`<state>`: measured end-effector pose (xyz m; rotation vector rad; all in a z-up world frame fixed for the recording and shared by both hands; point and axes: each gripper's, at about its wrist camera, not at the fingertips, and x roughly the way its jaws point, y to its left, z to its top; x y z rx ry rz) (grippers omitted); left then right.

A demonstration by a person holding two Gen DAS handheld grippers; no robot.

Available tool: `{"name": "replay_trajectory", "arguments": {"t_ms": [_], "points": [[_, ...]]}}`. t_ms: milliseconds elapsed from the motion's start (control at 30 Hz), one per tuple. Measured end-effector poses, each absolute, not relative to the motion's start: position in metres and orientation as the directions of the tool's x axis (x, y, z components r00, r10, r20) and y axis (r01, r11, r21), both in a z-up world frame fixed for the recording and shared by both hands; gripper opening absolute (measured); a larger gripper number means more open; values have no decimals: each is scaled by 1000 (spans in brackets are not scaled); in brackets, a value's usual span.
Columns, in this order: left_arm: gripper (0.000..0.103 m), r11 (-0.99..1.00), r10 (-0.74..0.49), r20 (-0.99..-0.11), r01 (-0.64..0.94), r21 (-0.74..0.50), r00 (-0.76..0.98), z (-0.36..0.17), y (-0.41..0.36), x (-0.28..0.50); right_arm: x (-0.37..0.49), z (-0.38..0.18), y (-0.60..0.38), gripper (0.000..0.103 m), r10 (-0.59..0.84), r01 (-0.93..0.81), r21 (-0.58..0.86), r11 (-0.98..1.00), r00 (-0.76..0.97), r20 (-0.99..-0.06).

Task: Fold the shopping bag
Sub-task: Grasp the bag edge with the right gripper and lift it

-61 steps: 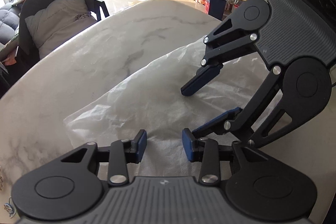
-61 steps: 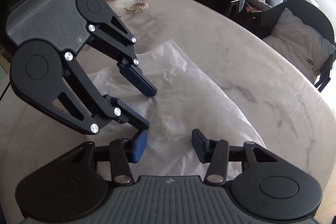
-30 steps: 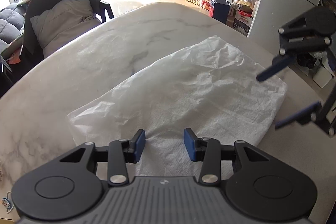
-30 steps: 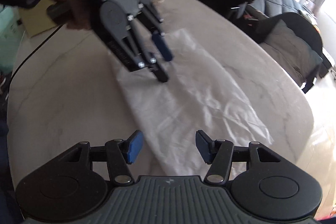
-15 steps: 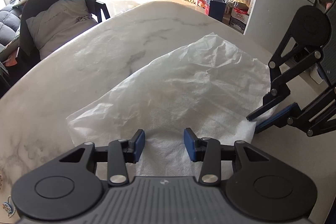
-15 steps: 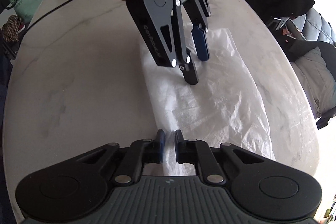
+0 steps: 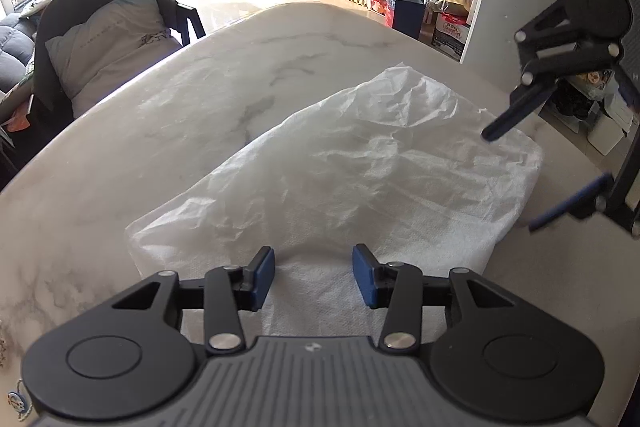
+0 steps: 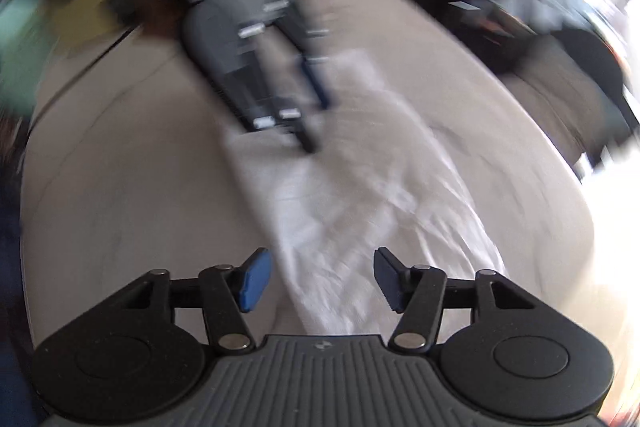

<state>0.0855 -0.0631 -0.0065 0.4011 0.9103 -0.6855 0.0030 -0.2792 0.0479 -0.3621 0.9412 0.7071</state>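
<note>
The left gripper (image 7: pixel 314 277) tilts down over the white shopping bag (image 7: pixel 360 167), fingers opening, gripping nothing. At three o'clock, the right gripper (image 7: pixel 548 179) hangs above the bag's edge, fingers spreading wide, empty.

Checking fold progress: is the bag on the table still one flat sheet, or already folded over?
Folded over: the bag lies as a narrowed strip on the table, a doubled layer along its near edge. How many folds, cannot tell.

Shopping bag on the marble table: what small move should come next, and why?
Probably the right gripper should come down and close on the bag's short end under it. The shopping bag lies flat on the table as a long strip, not yet folded end over end. Both grippers' jaws are opening with nothing pinched; the left gripper hovers over the other end.
</note>
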Motion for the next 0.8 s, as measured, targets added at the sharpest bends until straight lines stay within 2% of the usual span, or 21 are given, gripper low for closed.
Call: {"name": "replay_trajectory", "arguments": {"t_ms": [100, 167, 233, 367, 500, 533, 800], "points": [[48, 722, -370, -824, 690, 35, 429, -7, -63, 85, 3, 41, -328, 58, 434, -418, 260, 870, 400, -807], [48, 722, -370, -824, 691, 36, 430, -7, -63, 85, -1, 27, -353, 54, 471, -238, 408, 882, 379, -797], [48, 722, -370, -823, 691, 38, 431, -7, -63, 85, -3, 13, -366, 48, 496, -115, 490, 864, 357, -791], [48, 721, -370, -822, 692, 40, 433, -7, -62, 85, -2, 8, -372, 36, 502, -31, 533, 846, 382, -776], [48, 720, -370, -821, 692, 42, 435, -7, -62, 85, 1, 0, -369, 5, 484, -13, 519, 855, 382, -787], [49, 720, -369, -819, 693, 46, 439, -7, -62, 84, 1, -1, -370, 1, 484, -8, 521, 853, 385, -786], [50, 704, -380, -802, 706, 72, 461, -9, -61, 79, 20, 11, -393, 0, 535, 63, 601, 797, 390, -749]]}}
